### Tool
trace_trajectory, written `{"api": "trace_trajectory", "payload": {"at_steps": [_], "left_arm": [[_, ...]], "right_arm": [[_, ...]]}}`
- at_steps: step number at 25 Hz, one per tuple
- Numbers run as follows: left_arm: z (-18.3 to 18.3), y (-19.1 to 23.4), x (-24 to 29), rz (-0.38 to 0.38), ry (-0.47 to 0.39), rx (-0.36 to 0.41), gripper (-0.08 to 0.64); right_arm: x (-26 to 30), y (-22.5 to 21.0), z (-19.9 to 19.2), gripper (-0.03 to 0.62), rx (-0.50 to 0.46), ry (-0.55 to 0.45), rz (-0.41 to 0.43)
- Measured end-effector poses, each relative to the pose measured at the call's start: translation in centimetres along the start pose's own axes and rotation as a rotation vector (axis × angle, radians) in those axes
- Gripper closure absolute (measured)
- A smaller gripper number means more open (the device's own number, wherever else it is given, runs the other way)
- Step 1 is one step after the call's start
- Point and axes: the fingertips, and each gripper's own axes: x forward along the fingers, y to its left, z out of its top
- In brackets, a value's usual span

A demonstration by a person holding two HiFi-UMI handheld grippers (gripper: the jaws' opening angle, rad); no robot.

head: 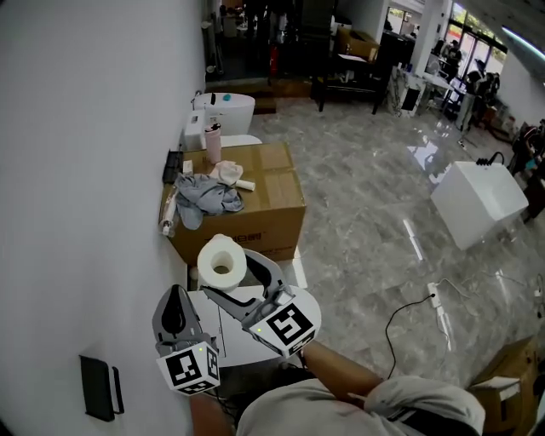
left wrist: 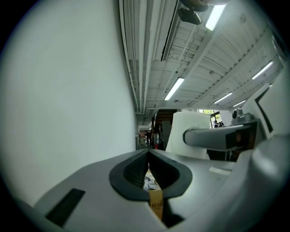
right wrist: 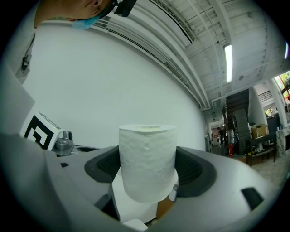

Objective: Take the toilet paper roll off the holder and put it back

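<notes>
Left gripper [left wrist: 148, 171]: grey shell, black ribbed pads [left wrist: 135, 170] pressed together, nothing between. Toilet paper roll [head: 222, 263]: white, embossed cylinder, hollow core upward, clamped upright by right gripper [right wrist: 147, 170], near the white wall [head: 85, 170]. Cardboard box [head: 272, 209]: brown, closed, crumpled grey cloth [head: 204, 194] on top.

Bright and even everywhere, without hard shadows. Lit from overhead by fluorescent tubes [left wrist: 174, 88], blown out white between 1 and 2 o'clock in both gripper views. Washed with daylight from windows [head: 470, 19] toward 1 o'clock in the head view, and streaked with glare on the polished marble floor [head: 430, 157] at 2 o'clock. Strongly bent by fisheye in both gripper views, with black vignette round the rim. Soft and out of focus at 6 o'clock, close to the lens; crisp on the toilet paper roll [right wrist: 147, 158].
</notes>
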Motion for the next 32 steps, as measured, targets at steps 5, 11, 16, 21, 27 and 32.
{"api": "trace_trajectory", "payload": {"at_steps": [5, 11, 16, 21, 27, 32], "left_arm": [[-0.9, 0.6, 0.5, 0.01, -0.008, -0.003, 0.551], [-1.2, 2.4, 0.2, 0.053, 0.003, 0.002, 0.551], [-1.0, 4.5, -1.5, 0.129, 0.003, 0.006, 0.551], [-1.1, 7.0, -3.9, 0.217, 0.005, 0.013, 0.551], [-0.8, 9.7, -7.8, 0.332, 0.008, 0.023, 0.551], [-0.3, 12.0, -12.0, 0.441, 0.002, 0.034, 0.551]], "right_arm": [[0.9, -0.3, -0.7, 0.245, 0.015, -0.02, 0.0], [2.6, 0.4, -1.0, 0.245, 0.014, -0.028, 0.029], [4.1, 2.9, -0.5, 0.245, 0.025, -0.031, 0.122], [5.6, 5.7, -0.1, 0.245, 0.029, -0.047, 0.205], [6.9, 10.0, 0.8, 0.245, 0.018, -0.084, 0.311], [7.4, 14.4, 1.5, 0.245, 0.022, -0.104, 0.418]]}}
